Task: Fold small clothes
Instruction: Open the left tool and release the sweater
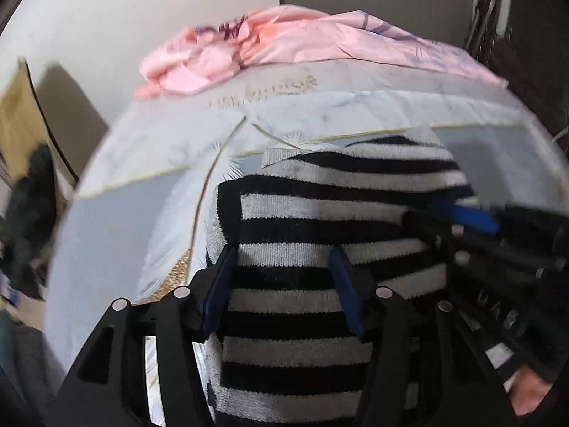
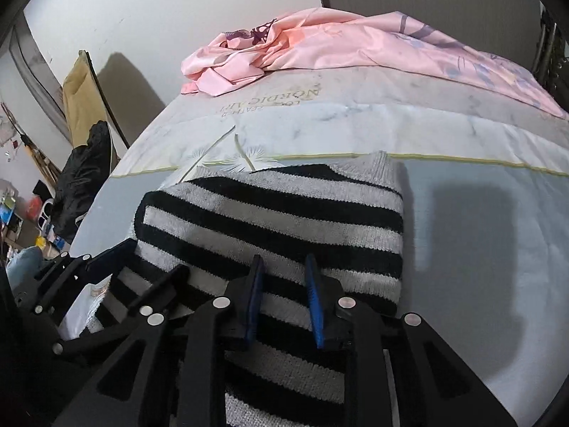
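A black-and-white striped knit garment lies folded on the bed, also in the right wrist view. My left gripper is open, its blue-padded fingers spread over the garment's near left part. My right gripper is open with a narrower gap, its fingers over the garment's near middle. The right gripper shows in the left wrist view at the right, and the left gripper in the right wrist view at the left. I cannot tell whether the pads touch the fabric.
The bed sheet is grey and white with a dandelion print. A crumpled pink cloth lies at the far end of the bed. A dark bag and clutter stand off the bed's left side by a wall.
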`<action>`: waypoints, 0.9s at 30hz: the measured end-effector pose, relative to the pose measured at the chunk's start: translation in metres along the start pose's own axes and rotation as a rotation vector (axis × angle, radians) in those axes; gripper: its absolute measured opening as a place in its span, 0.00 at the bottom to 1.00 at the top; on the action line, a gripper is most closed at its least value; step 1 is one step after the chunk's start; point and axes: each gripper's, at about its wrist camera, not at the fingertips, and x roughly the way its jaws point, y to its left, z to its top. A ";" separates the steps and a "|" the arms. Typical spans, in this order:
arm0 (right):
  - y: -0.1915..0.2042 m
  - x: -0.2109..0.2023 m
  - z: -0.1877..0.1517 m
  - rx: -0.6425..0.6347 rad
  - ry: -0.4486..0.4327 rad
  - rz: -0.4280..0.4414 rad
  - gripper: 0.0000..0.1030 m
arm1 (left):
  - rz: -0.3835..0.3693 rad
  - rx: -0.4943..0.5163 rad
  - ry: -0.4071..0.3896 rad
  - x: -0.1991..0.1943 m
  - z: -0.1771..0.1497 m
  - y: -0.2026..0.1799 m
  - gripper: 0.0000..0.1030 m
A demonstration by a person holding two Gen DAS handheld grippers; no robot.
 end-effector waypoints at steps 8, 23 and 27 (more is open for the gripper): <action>0.019 -0.075 -0.047 -0.087 -0.123 0.063 0.29 | -0.061 -0.072 -0.108 -0.064 -0.017 0.019 0.53; 0.013 -0.085 -0.066 -0.078 -0.102 0.058 0.33 | -0.038 -0.073 -0.054 -0.060 -0.067 0.023 0.59; 0.010 -0.076 -0.068 -0.062 -0.073 0.073 0.39 | -0.036 -0.067 -0.075 -0.070 -0.068 0.019 0.59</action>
